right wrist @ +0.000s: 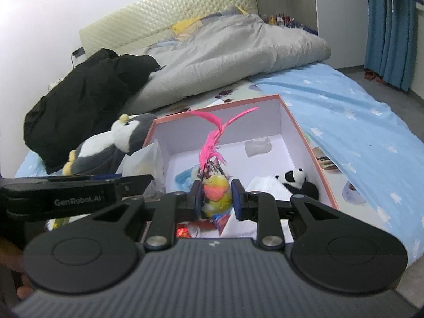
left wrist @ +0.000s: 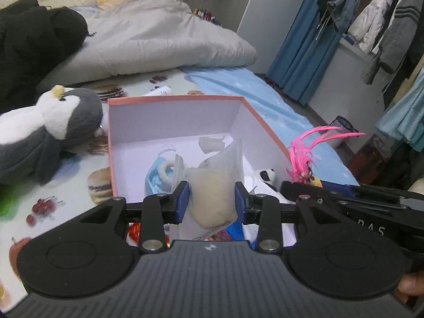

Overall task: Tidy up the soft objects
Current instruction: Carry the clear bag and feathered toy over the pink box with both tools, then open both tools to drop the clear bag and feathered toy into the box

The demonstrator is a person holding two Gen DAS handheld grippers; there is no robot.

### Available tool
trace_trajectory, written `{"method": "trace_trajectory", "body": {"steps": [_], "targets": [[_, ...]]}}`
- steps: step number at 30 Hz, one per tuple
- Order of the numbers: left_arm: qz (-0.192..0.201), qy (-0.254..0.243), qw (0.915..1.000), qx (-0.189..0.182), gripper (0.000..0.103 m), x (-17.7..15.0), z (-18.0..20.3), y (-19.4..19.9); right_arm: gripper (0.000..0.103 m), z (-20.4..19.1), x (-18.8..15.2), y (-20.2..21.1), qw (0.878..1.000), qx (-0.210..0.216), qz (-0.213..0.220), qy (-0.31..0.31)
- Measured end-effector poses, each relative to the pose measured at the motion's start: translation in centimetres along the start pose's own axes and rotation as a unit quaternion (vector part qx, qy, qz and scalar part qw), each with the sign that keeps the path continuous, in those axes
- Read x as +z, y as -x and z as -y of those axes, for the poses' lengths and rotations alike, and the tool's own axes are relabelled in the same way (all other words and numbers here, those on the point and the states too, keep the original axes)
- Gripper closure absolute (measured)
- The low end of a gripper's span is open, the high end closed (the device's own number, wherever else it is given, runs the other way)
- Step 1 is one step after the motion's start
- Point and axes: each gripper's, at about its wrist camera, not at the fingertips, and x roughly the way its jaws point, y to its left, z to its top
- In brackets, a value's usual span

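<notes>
- Already, both grippers carry something: the left gripper [left wrist: 212, 201] has its pads pressed on a clear bag of pale stuffing [left wrist: 212, 196], and the right gripper [right wrist: 215, 198] pinches a small rainbow-coloured ball toy with pink feathers [right wrist: 216, 194] narrowly between its pads.
- Both held things hang over the near end of the pink-rimmed box [left wrist: 175, 98], so each seems only a release away from being stowed.
- Inside the box several soft things already lie: a blue face mask [left wrist: 156, 175], a small panda plush [right wrist: 294, 179] on white cloth by the right wall, and a crumpled scrap of white plastic [right wrist: 258, 145] toward the far wall; some red wrapping shows at the near edge, too hidden to name.
- Beside the box's left wall a large penguin plush [left wrist: 50, 129] lies on the bed, outside, so it probably remains to be packed.
- Farther back, a black jacket [right wrist: 84, 100] and a grey duvet [right wrist: 225, 55] sit heaped on the bed; whether they belong to the task I cannot tell.
</notes>
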Motion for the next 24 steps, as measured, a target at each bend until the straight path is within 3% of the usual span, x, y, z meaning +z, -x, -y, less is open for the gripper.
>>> {"method": "trace_trajectory", "body": {"steps": [13,16,19,24], "targets": [[-0.044,0.014,0.9989,0.012,0.058,3.9,-3.4,-10.2,0.076,3.6,2.8,-9.0,0.999,-0.019,-0.043,-0.019],[-0.055,0.014,0.9982,0.019,0.053,4.0,-3.8,-11.1,0.073,4.2,2.9,-10.0,0.998,-0.024,-0.053,-0.028],[-0.054,0.019,0.9982,0.019,0.051,4.2,-4.3,-11.0,0.057,4.7,2.8,-10.2,0.997,-0.03,-0.058,-0.039],[-0.039,0.014,0.9989,0.02,0.051,4.3,-3.9,-8.6,0.058,4.2,2.7,-8.3,0.998,-0.033,-0.045,-0.039]]}}
